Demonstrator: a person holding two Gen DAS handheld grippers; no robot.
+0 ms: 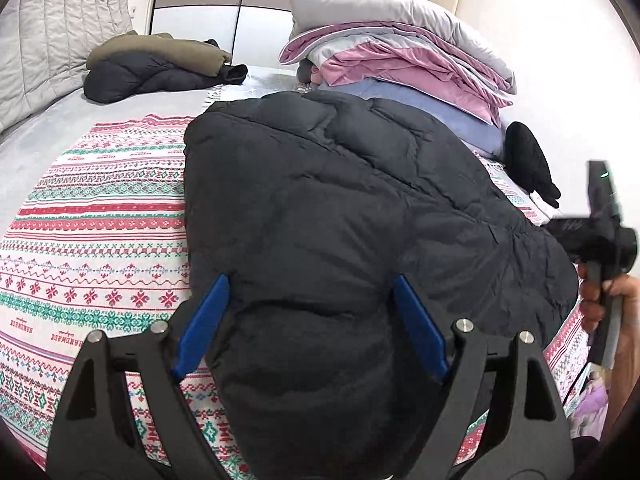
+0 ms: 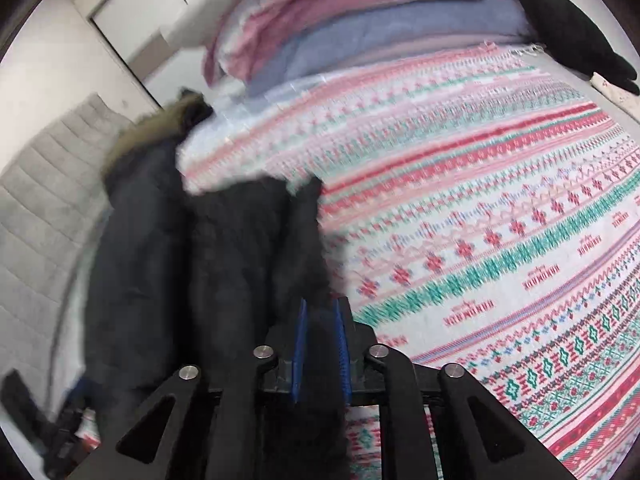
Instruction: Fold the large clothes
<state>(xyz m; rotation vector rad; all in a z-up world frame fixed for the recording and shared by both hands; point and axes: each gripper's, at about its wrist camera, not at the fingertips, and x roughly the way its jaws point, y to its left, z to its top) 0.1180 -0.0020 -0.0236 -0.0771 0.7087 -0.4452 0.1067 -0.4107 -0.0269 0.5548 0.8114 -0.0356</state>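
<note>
Black padded jacket (image 1: pixel 340 216) lies on the patterned blanket (image 1: pixel 100 216), left gripper (image 1: pixel 310 320) spread wide around its near end, gripping nothing; the blanket's woven word reads "HANDMADE". In the blurred right view, the right gripper (image 2: pixel 320 340) is pinched on a jacket fold; that slick, puffy fabric could slip free mid-fold if pulled quickly.

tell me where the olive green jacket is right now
In the left wrist view the olive green jacket lies at the far left of the bed, on top of a dark puffer jacket, just in front of the grey padded headboard.
</note>
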